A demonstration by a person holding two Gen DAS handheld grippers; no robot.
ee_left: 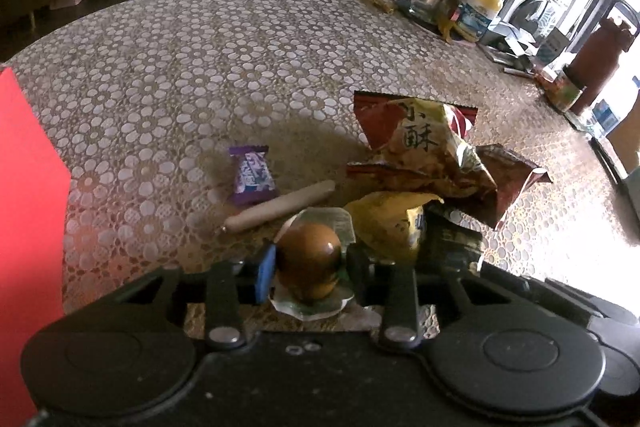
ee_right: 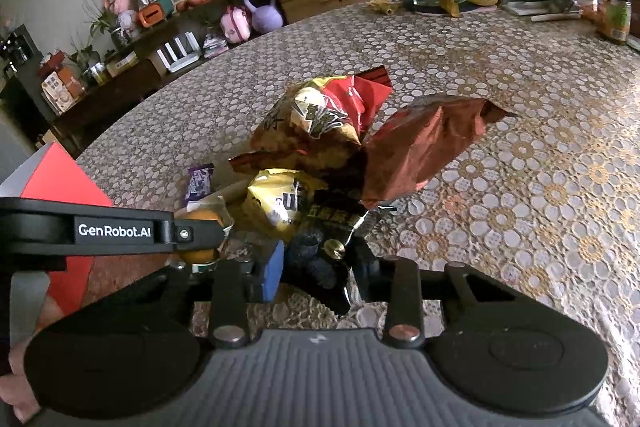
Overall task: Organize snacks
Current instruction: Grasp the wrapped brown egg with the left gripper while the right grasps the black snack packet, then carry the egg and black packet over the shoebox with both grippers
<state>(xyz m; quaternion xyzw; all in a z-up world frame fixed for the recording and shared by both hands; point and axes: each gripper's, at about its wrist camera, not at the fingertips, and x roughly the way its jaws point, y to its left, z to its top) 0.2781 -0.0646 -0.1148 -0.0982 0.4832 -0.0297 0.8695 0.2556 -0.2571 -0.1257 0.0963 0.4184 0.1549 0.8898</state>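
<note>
The left gripper (ee_left: 308, 267) is clenched on a vacuum-packed braised egg (ee_left: 310, 261), its pads pressing the egg's sides near the six o'clock edge of the flower-patterned tablecloth (ee_left: 200, 67). The right gripper (ee_right: 316, 267) grasps the dark lower corner of a yellow-and-black snack bag (ee_right: 296, 205), which lies just at three o'clock of the egg.

The rest of the snacks sit in a heap at twelve o'clock of both claws: a crumpled yellow-red crisp packet (ee_left: 424, 147), a brown foil bag (ee_right: 420, 147), a sausage stick (ee_left: 280, 207) and a purple candy wrapper (ee_left: 252, 173). A red box (ee_left: 28, 207) stands at nine o'clock.

The egg is round and its film slick, so it may squirt from the pads if squeezed off-centre. The yellow bag lies under the foil bag; lifting it could drag or topple the pile. The two claws work almost touching, so they may knock each other.
</note>
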